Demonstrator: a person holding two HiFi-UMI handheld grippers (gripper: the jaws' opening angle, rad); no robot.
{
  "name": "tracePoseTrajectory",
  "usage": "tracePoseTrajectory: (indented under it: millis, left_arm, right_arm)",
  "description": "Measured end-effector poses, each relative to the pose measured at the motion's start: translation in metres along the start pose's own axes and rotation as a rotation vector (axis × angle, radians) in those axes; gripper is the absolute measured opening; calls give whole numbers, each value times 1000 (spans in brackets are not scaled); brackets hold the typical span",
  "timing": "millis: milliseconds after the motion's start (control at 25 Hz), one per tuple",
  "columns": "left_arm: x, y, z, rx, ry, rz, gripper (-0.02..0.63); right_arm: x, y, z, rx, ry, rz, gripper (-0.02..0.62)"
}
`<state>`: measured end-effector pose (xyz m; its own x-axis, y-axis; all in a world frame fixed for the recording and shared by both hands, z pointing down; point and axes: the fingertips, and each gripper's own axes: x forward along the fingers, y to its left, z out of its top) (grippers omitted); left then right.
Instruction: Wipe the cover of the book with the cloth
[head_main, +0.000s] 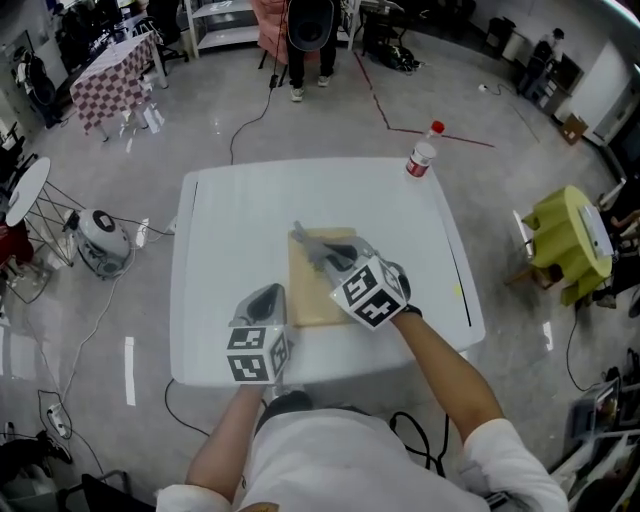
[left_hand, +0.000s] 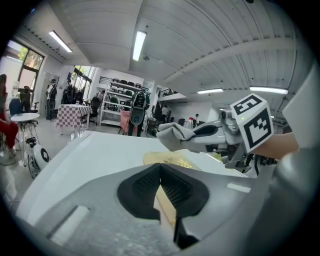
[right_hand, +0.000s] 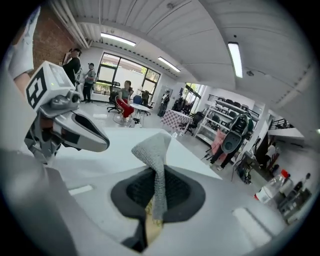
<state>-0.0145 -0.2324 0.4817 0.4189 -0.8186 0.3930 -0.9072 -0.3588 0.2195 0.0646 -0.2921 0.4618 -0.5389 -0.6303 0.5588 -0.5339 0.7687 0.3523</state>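
Head view. I hold the right tongs (head_main: 322, 256) clamped on a grey cloth (head_main: 308, 243), above the far half of the tan book (head_main: 312, 300). The book lies flat at the centre of the white desk (head_main: 225, 225). I cannot tell whether cloth and cover touch. My left tongs (head_main: 270, 296) are closed, pads together, at the book's near left edge. A bottle (head_main: 421, 156) stands at the desk's far right corner.

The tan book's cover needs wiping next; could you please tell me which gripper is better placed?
Right. The right gripper pinches the grey knitted cloth just above the tan book; the left gripper is shut on the book's edge, without cloth.
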Motion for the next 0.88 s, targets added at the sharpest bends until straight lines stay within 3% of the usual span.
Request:
tracePoseTrajectory:
  millis: [280, 440, 880]
  left_arm:
    - [7, 3, -3, -4, 14, -21, 8]
    - [7, 12, -5, -18, 17, -9, 8]
    - [-2, 19, 0, -28, -8, 25, 8]
  right_arm:
    - [56, -11, -2, -58, 60, -23, 17]
    - [75, -6, -10, -67, 101, 6, 17]
    - [43, 36, -29, -39, 95, 85, 17]
